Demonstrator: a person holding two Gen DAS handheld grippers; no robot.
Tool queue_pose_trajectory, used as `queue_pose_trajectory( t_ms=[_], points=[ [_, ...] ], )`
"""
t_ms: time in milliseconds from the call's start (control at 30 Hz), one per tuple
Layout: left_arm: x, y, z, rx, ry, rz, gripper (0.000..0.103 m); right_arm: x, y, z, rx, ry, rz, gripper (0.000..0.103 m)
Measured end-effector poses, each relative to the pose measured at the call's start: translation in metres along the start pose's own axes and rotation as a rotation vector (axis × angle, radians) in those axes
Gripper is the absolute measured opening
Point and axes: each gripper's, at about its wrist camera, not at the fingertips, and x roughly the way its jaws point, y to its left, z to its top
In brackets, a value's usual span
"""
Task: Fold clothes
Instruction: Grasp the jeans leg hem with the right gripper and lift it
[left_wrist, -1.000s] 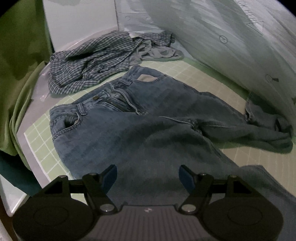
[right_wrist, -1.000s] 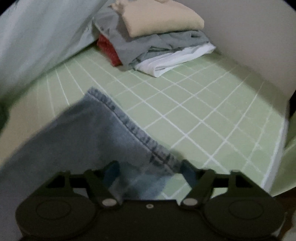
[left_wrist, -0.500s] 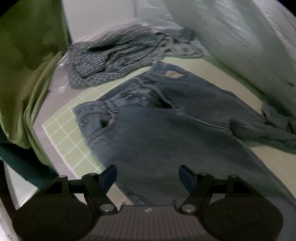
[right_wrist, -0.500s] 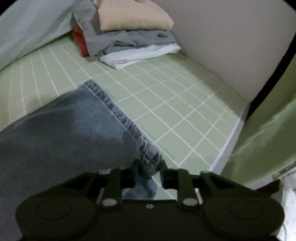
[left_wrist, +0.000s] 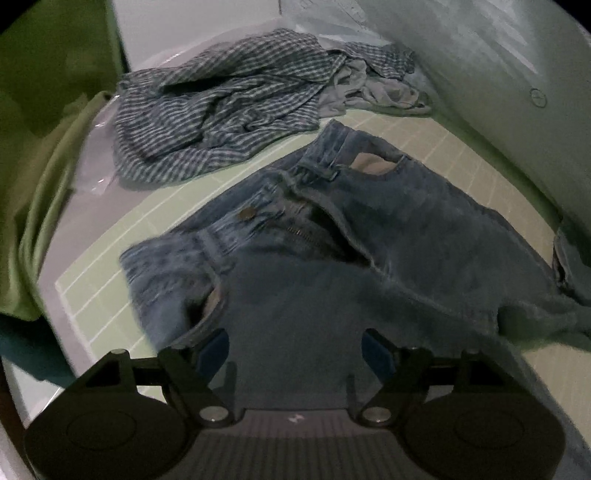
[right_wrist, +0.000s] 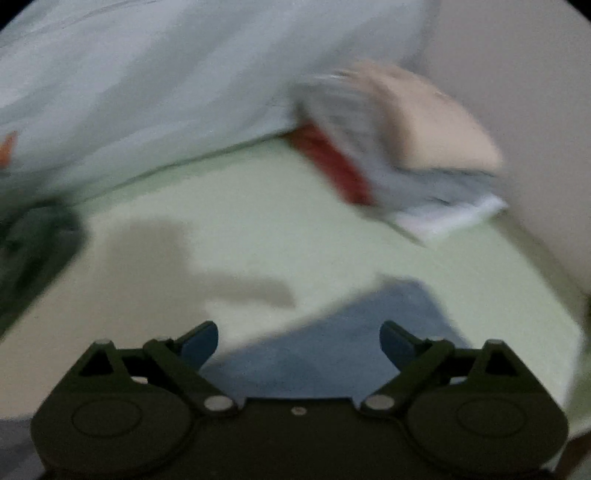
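Green mat (left_wrist: 461, 155); jeans (left_wrist: 369, 258) under open jaws

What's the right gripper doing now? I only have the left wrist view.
Observer: The right gripper is open, jaws spread, holding nothing.
Operator: Where's the jeans leg?
Observer: A blue denim leg end lies on the green mat just ahead of that gripper.
Operator: Anything else over there?
Observer: A blurred stack of folded clothes sits at the far end of the mat by the wall, beige piece on top.
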Motion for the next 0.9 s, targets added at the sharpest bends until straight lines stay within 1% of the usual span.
queue_pose_trajectory(
  t_ms=[67,133,200,267,367,467,533,567,600,633,667,700,733,767,800,833,900],
  points=[
    [0.014,-0.009,0.013,0.007,0.01,0.004,0.08,0.014,0.037,0.015,-0.049,-0.007,0.023,0.095],
    [0.031,-0.017,0.025,0.015,0.034,0.016,0.08,0.034,0.076,0.031,-0.106,0.011,0.039,0.095],
    [0.045,-0.024,0.036,0.021,0.057,0.029,0.08,0.05,0.11,0.051,-0.113,0.022,0.064,0.095],
    [0.059,-0.029,0.045,0.025,0.081,0.042,0.08,0.057,0.137,0.069,-0.109,0.005,0.108,0.095],
    [0.076,-0.034,0.054,0.025,0.099,0.053,0.086,0.069,0.19,0.092,-0.187,-0.018,0.182,0.095],
    [0.088,-0.038,0.06,0.01,0.103,0.059,0.091,0.076,0.25,0.1,-0.377,-0.06,0.228,0.095],
    [0.092,-0.041,0.062,0.006,0.103,0.059,0.092,0.083,0.285,0.097,-0.525,-0.082,0.261,0.095],
    [0.094,-0.042,0.062,0.006,0.103,0.06,0.092,0.086,0.297,0.094,-0.584,-0.085,0.264,0.095],
    [0.095,-0.043,0.062,0.006,0.104,0.063,0.092,0.089,0.302,0.091,-0.615,-0.087,0.254,0.088],
    [0.096,-0.042,0.062,0.001,0.105,0.063,0.092,0.091,0.307,0.089,-0.646,-0.089,0.244,0.072],
    [0.097,-0.042,0.063,-0.005,0.106,0.063,0.092,0.094,0.311,0.086,-0.677,-0.091,0.234,0.058],
    [0.097,-0.042,0.063,-0.008,0.107,0.063,0.092,0.097,0.316,0.083,-0.708,-0.093,0.223,0.037],
    [0.098,-0.042,0.063,-0.009,0.108,0.062,0.092,0.097,0.318,0.081,-0.729,-0.102,0.213,0.024],
    [0.098,-0.041,0.063,-0.011,0.11,0.061,0.092,0.089,0.309,0.079,-0.713,-0.14,0.202,0.019],
    [0.097,-0.041,0.063,-0.008,0.11,0.06,0.092,0.08,0.299,0.078,-0.693,-0.176,0.191,0.017],
    [0.096,-0.042,0.063,-0.002,0.109,0.06,0.092,0.067,0.286,0.077,-0.665,-0.206,0.181,0.017],
    [0.094,-0.042,0.062,0.006,0.106,0.056,0.092,0.038,0.254,0.071,-0.616,-0.235,0.164,0.016]
  ],
)
